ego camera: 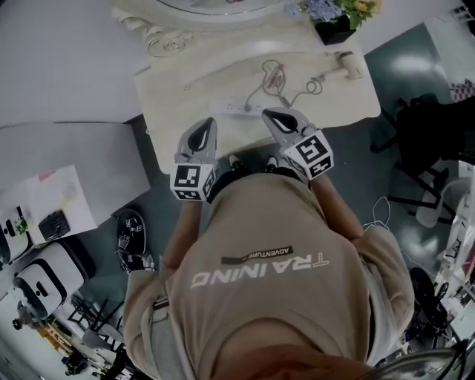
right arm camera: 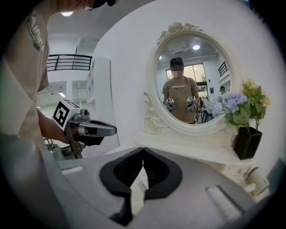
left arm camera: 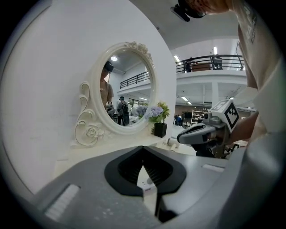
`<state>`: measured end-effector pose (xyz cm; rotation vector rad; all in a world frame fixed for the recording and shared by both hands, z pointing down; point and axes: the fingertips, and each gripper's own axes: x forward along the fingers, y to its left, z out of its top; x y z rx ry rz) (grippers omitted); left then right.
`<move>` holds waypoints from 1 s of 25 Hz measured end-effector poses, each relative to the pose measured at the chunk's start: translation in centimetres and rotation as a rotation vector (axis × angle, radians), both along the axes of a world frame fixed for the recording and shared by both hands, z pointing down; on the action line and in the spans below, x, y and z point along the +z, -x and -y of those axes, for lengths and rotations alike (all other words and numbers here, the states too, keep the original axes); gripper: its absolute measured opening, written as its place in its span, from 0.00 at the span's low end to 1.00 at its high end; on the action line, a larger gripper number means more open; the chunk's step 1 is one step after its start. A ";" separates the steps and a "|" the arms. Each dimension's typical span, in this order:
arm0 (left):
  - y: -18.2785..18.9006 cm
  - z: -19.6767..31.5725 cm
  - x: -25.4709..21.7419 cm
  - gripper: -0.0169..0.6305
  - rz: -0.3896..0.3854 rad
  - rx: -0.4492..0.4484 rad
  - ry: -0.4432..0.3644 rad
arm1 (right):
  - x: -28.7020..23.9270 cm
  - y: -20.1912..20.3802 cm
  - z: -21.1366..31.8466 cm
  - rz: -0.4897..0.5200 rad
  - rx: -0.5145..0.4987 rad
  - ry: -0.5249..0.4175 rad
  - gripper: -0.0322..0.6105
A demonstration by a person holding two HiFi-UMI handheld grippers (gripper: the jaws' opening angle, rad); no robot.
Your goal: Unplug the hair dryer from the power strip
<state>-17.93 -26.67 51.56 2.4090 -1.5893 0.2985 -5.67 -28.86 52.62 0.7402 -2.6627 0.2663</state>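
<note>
Grey left tongs (ego camera: 206, 123) and right tongs (ego camera: 270, 113), both closed and empty, point twelve o'clock toward the power strip (ego camera: 236, 108).

Tabletop (ego camera: 174, 100) bare at left & near edge, room to pass. Cord (ego camera: 274, 76) loops mid-right. Dryer (ego camera: 350, 65) & pot (ego camera: 334, 31) crowd far right; mirror (left arm camera: 127, 87) walls far side.

On your tabletop (ego camera: 334, 104), the power strip (ego camera: 236, 108) lies near the middle of the front edge. The cord (ego camera: 273, 78) lies behind it and runs right to the hair dryer (ego camera: 349, 65) by the right edge. The flower pot (ego camera: 334, 31) stands at the back right corner, with the mirror (ego camera: 215, 7) along the back edge. Your left gripper (ego camera: 207, 123) is over the front edge, left of the strip. Your right gripper (ego camera: 269, 113) is at the strip's right end.
</note>
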 end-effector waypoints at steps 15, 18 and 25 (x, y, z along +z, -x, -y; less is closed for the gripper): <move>1.6 5.1 2.3 0.03 -0.050 0.138 0.020 | 3.9 3.8 2.1 -0.106 0.078 0.089 0.06; 1.1 6.0 3.8 0.03 -0.049 0.124 0.067 | 5.2 4.2 2.8 -0.131 0.026 0.095 0.10; -0.2 6.3 8.6 0.03 -0.051 0.094 0.193 | 10.5 4.1 3.7 -0.193 -0.066 0.186 0.12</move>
